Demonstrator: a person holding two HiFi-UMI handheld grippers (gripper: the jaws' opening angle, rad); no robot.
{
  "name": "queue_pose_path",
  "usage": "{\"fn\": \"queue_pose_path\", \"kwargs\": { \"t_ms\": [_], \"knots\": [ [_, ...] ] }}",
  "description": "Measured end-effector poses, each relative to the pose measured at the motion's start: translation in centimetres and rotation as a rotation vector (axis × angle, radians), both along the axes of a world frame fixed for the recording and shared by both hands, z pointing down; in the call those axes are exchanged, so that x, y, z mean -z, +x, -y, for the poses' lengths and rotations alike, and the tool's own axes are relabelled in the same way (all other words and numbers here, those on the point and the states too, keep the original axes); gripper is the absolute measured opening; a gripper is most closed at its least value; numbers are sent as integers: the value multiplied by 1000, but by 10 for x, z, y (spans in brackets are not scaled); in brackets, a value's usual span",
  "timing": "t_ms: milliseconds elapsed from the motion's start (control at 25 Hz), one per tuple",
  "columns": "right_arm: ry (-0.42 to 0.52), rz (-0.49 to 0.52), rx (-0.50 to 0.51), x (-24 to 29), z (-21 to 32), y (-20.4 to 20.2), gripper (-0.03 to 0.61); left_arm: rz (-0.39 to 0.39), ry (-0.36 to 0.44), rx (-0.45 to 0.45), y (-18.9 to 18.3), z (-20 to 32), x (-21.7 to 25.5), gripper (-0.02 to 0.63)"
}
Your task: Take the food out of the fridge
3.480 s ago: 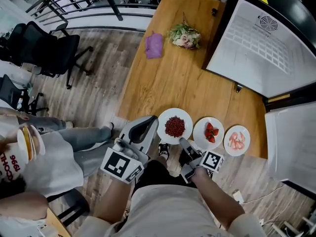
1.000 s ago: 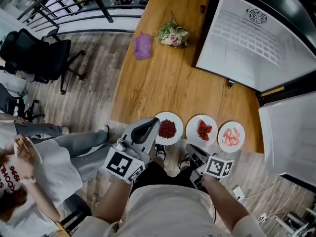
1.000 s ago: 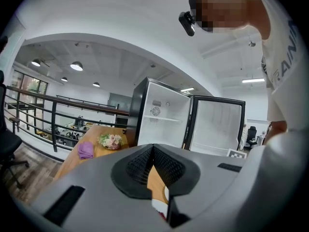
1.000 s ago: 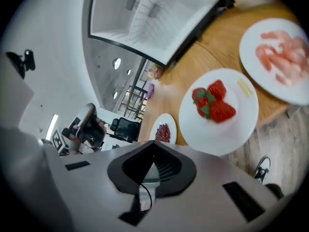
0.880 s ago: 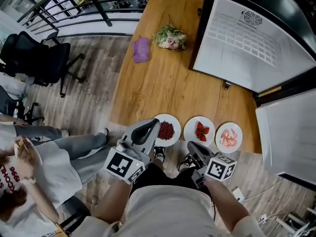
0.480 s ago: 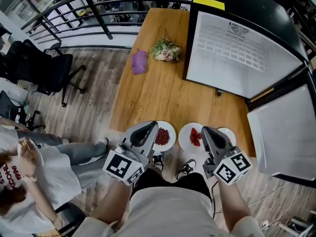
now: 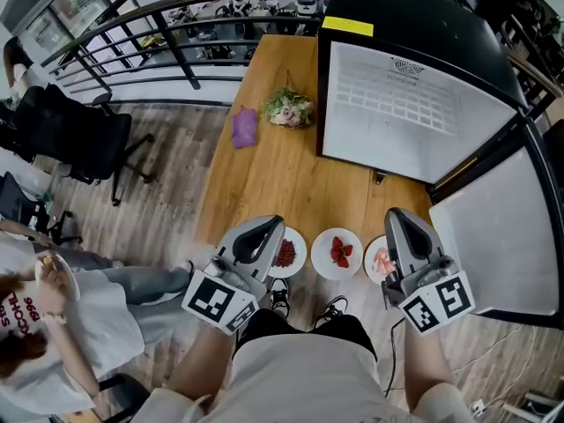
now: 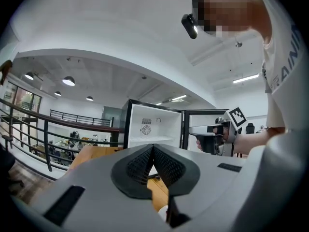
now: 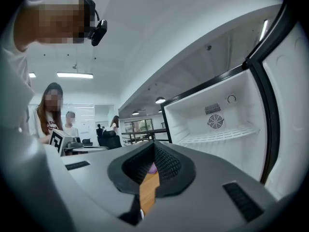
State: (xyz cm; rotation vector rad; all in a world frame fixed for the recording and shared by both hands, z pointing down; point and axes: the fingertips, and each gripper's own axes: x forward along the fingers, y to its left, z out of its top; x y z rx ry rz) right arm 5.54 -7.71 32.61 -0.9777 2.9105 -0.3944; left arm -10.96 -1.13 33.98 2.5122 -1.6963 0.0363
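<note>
Three white plates stand in a row at the near edge of the wooden table [image 7: 291, 179]: red berries [image 7: 285, 253], strawberries [image 7: 337, 254] and pink shrimp-like pieces [image 7: 378, 260]. My left gripper [image 7: 270, 226] hovers over the berry plate's left side, shut and empty; its pads meet in the left gripper view [image 8: 153, 147]. My right gripper [image 7: 398, 215] hangs above the pink food's plate and hides part of it. It is shut too, with nothing held [image 9: 154, 146]. The open fridge [image 7: 401, 113] shows a bare white inside with a wire shelf [image 9: 219, 134].
The fridge door [image 7: 493, 227] stands open at the right, close to my right gripper. A salad bunch [image 7: 288, 108] and a purple cloth [image 7: 244, 128] lie at the table's far end. Railing [image 7: 159, 16], office chairs [image 7: 70, 130] and a seated person [image 7: 44, 324] are to the left.
My right gripper has risen from below the table edge, rolled, and now sits over the right-hand plate. The left gripper rose a little. The view has shifted to show more of the fridge.
</note>
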Motion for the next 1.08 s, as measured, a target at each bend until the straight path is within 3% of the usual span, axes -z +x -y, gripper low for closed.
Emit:
{"fn": "queue_pose_path", "kwargs": {
  "t_ms": [240,1080],
  "knots": [
    [59,-34,-75,4,5,15,18,14,23,-18,5,5,8,6],
    [50,-59,-78,-4,5,14,18,7,28,-22,5,10,7,6]
  ]
}}
